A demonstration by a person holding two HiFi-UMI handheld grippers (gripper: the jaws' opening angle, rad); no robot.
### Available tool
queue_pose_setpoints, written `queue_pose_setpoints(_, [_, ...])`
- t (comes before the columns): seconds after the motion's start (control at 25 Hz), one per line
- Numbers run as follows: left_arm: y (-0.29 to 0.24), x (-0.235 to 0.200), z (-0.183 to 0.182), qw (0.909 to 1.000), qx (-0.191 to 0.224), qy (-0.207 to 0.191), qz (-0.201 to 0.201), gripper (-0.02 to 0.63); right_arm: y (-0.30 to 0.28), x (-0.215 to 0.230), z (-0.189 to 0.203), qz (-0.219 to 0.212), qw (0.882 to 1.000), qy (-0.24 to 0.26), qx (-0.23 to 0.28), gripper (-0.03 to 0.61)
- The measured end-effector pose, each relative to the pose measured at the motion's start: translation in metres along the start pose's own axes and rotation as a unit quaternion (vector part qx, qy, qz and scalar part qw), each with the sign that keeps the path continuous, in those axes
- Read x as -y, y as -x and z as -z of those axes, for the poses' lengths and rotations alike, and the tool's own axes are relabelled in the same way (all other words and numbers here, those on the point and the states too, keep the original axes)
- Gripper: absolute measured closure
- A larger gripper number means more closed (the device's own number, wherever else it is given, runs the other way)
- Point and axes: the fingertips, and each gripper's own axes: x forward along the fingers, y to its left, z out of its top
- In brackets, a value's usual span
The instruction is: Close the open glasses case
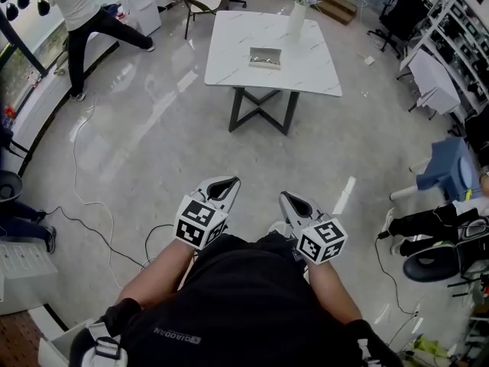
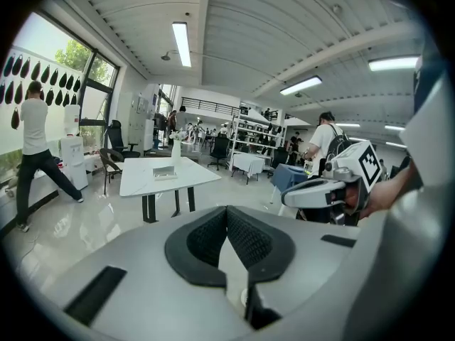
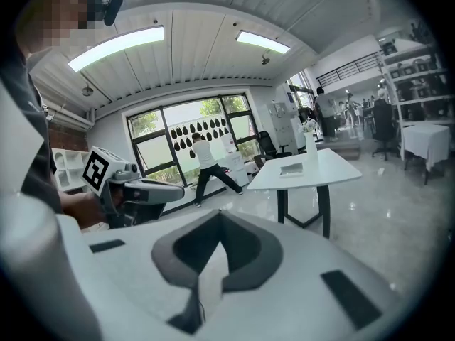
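Standing back, left gripper [image 1: 222, 183] and right gripper [image 1: 289, 199] both pinched together and empty near the body, since the open glasses case [image 1: 265, 58] lies far ahead on the white table [image 1: 229, 40], out of reach.

Far ahead of your left gripper [image 1: 227, 183] and right gripper [image 1: 289, 200], the glasses case [image 1: 265, 57] looks too small to tell its lid's position.

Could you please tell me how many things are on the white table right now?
2: the open glasses case near the middle of the table, and a white vase of flowers by its far edge. Nothing else shows.
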Motion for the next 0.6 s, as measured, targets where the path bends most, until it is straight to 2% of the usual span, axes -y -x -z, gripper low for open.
queue_pose_setpoints(0.28, [-0.002, -0.001, 0.006, 0.9999, -0.008, 0.003, 0.010, 0.611, -0.002, -0.004, 0.000, 0.006, 1.000, 0.008, -0.011, 0.577])
queue_pose_setpoints(0.6, [-0.028, -0.013, 0.011, 0.9996, -0.017, 0.019, 0.012, 0.609, -0.016, 0.022, 0.000, 0.013, 1.000, -0.003, -0.021, 0.577])
